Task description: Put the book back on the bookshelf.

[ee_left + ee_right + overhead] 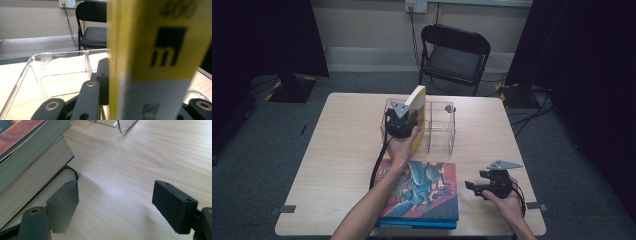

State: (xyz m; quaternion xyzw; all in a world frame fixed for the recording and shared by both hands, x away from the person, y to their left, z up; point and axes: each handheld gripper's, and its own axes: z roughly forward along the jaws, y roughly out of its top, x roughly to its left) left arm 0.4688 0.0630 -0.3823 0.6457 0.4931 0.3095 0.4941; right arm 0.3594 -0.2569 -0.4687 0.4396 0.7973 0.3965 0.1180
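Note:
A yellow-and-white book stands upright in the left part of a clear acrylic rack at the back middle of the table. My left gripper is shut on the book's spine. In the left gripper view the yellow spine sits between the black jaws of my left gripper, with the rack's wall behind. My right gripper rests low over the table at the front right, open and holding nothing. In the right gripper view my right gripper has bare wood between its jaws.
A stack of large books with a red and blue cover lies at the front middle, just left of my right gripper; its page edges show close by. A black folding chair stands behind the wooden table.

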